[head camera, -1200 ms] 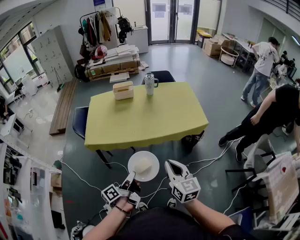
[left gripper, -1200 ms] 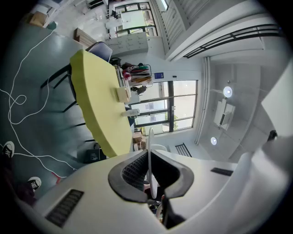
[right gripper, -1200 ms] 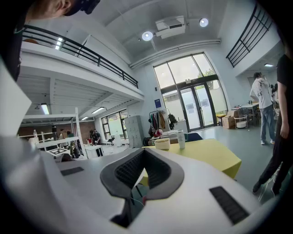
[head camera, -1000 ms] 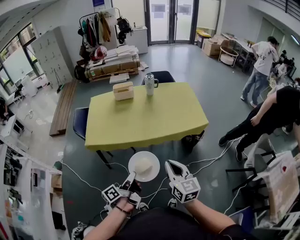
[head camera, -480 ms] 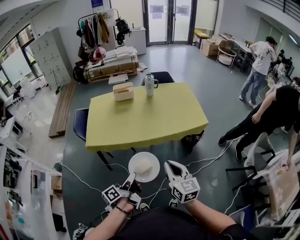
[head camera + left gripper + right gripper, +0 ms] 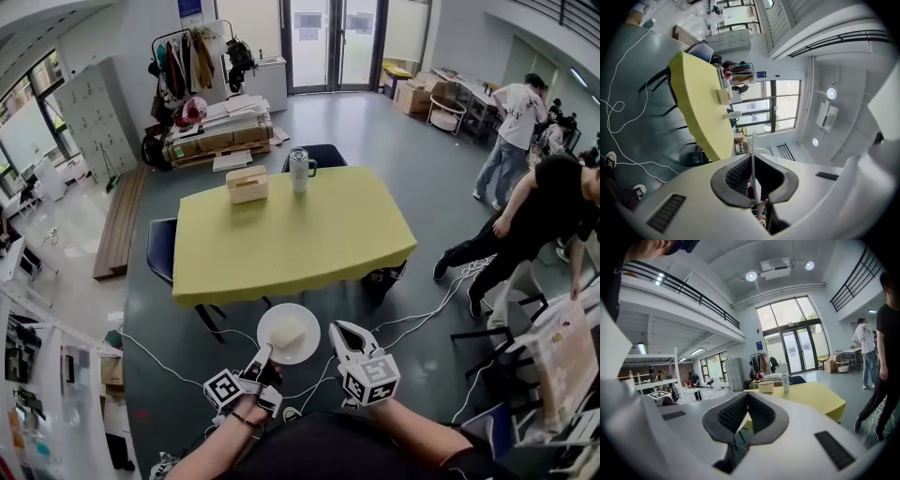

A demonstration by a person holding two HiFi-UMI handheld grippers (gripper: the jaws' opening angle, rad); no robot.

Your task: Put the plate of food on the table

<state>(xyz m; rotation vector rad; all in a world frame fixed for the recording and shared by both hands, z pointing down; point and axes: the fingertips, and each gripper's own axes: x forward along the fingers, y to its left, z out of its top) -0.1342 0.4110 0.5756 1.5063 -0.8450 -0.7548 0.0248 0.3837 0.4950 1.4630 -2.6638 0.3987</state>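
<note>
A white plate (image 6: pixel 306 320) carrying a pale lump of food (image 6: pixel 287 332) hangs in the air just short of the near edge of the yellow table (image 6: pixel 291 234). My left gripper (image 6: pixel 262 358) is shut on the plate's near rim; in the left gripper view the plate (image 6: pixel 753 145) appears edge-on as a thin white line pinched in my left gripper (image 6: pixel 752 161). To the right of the plate my right gripper (image 6: pixel 343 331) is shut and empty. The right gripper view shows that right gripper (image 6: pixel 746 395) closed, with the table (image 6: pixel 815 397) ahead.
A pale box (image 6: pixel 247 182) and a metal tumbler (image 6: pixel 299 169) stand at the table's far side. Dark chairs (image 6: pixel 161 246) (image 6: pixel 323 153) sit at its left and far edges. White cables (image 6: pixel 412 319) trail on the floor. Two people (image 6: pixel 525 225) (image 6: pixel 511 127) are at the right.
Both grippers and the plate have kept their places in front of the table. The person in black at the right has shifted a little.
</note>
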